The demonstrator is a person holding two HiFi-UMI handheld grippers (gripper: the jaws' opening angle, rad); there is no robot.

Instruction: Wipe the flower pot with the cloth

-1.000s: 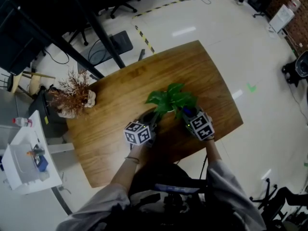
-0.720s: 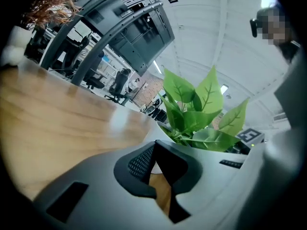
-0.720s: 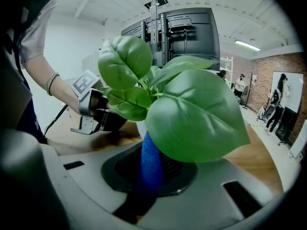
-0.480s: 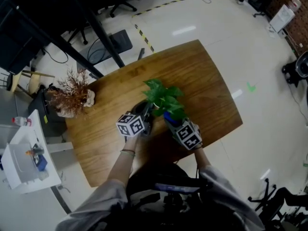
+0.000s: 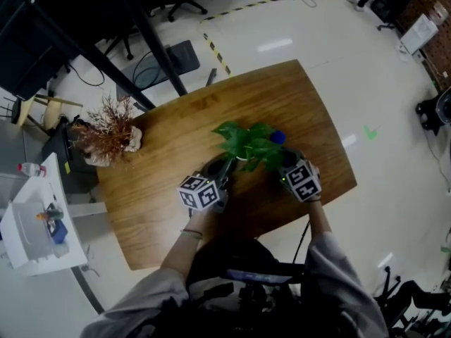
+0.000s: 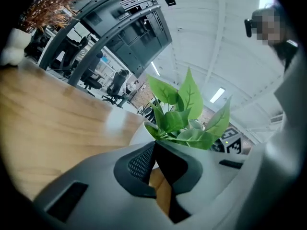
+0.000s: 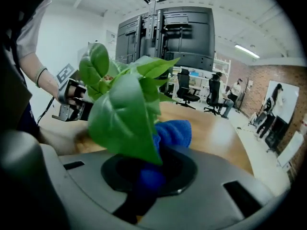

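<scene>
Cloth (image 7: 176, 128) and right gripper (image 7: 149, 171) have swung round since half a second ago. Then they were low on the pot's near side, close to the person; now the blue wad shows on the far right side, poking out past the leaves (image 5: 248, 143). The plant has drifted back to the right with them. I take that as one wiping stroke carried around the pot's wall, so the job is under way, with the left and back faces probably still to do.

That gripper's jaws are clamped hard on the cloth, and a bunch of it bulges out in front of them against the plant. The left gripper (image 6: 154, 150) has its jaws drawn almost together at the tips, right at the white rim of the pot (image 6: 139, 132). It looks to be pinching the rim to steady it, though the contact itself is partly masked by the jaws.

The pot stands near the middle of the table (image 5: 296, 104), towards the person's edge, between the two grippers.

Leaves are the main nuisance. They hang over the rim and hide most of the pot from above, and one large leaf droops right across the cloth. The left gripper also covers its own patch of rim, which cannot be wiped while it holds there.

Dried sprigs (image 5: 106, 129) in a pale vase stand well apart at the table's left corner. Chairs (image 7: 184, 96) and a white cart (image 5: 35, 224) stand off the table.
</scene>
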